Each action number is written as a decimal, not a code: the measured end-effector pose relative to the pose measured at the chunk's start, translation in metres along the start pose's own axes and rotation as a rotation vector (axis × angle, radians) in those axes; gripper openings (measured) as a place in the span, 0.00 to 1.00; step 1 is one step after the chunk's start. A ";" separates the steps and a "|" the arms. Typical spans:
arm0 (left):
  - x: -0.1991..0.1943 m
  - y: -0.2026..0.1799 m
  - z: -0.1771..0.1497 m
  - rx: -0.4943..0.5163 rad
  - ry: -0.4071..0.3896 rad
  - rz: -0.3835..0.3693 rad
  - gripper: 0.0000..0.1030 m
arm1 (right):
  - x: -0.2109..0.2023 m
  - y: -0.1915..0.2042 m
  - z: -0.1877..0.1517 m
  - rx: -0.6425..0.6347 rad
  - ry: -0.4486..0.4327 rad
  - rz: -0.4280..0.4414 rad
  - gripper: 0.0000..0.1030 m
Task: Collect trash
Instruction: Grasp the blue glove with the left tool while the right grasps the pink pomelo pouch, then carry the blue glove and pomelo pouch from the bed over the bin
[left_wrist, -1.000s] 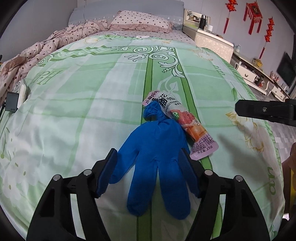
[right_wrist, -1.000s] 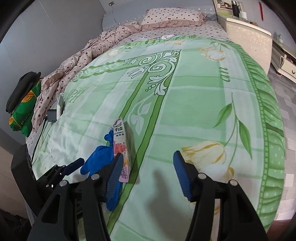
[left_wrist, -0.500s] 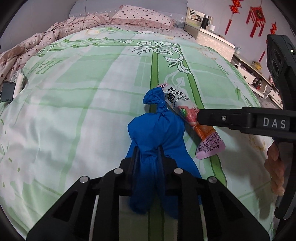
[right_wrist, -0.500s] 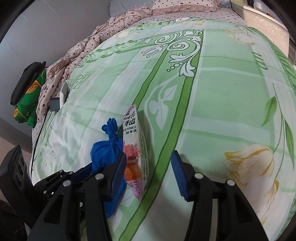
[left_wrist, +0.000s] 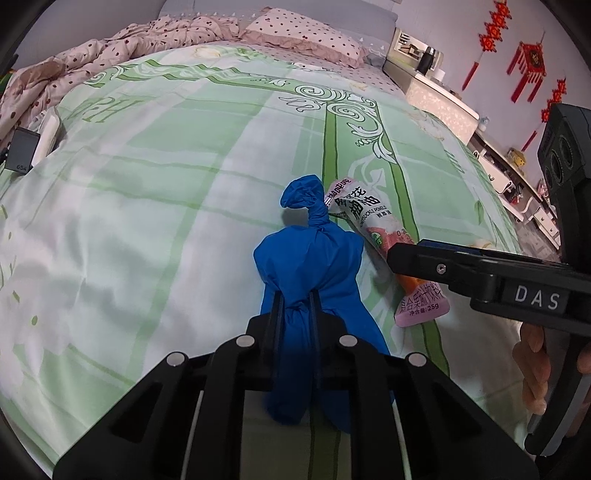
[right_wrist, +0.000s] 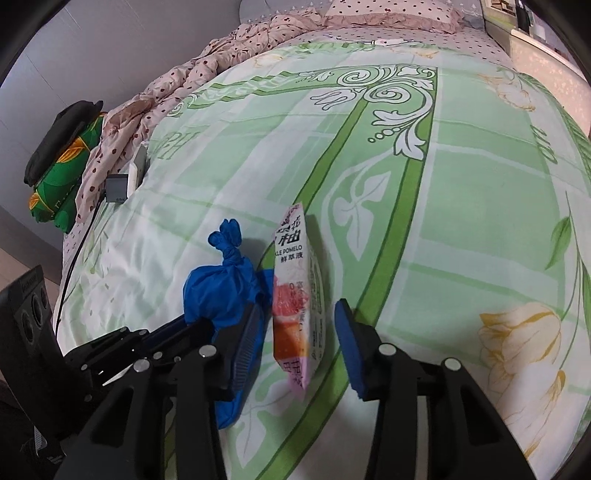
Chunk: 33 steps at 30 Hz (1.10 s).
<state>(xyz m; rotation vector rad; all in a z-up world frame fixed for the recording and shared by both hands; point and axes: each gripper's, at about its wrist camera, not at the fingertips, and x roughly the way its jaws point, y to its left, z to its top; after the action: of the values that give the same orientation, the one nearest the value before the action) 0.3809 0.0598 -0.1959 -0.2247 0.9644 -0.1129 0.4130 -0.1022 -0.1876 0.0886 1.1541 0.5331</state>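
Knotted blue rubber glove (left_wrist: 308, 258) on the green floral bedsheet (left_wrist: 166, 192), its near end hidden between the left gripper (left_wrist: 295, 314) fingers, which have just clamped onto it, pink snack sachet (right_wrist: 297, 295) just right, partly covered, right gripper (right_wrist: 299, 347) fingers apart, narrowing around it, earlier beside it.

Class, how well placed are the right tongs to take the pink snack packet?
Probably yes: the right tongs have been closing and straddle the snack packet, pads not yet touching. The blue glove lies just beside them.
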 end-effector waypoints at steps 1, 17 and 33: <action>0.000 0.000 0.000 0.000 -0.001 0.000 0.11 | 0.003 0.000 -0.001 -0.001 0.007 -0.009 0.31; -0.023 -0.002 0.004 -0.001 -0.036 0.001 0.08 | -0.025 -0.007 -0.010 0.054 -0.047 -0.010 0.23; -0.114 -0.049 -0.010 0.066 -0.145 -0.027 0.06 | -0.143 0.008 -0.062 0.062 -0.189 -0.014 0.23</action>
<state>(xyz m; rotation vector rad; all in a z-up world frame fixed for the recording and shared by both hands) 0.3081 0.0332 -0.0988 -0.1827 0.8124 -0.1511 0.3131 -0.1711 -0.0897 0.1806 0.9863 0.4658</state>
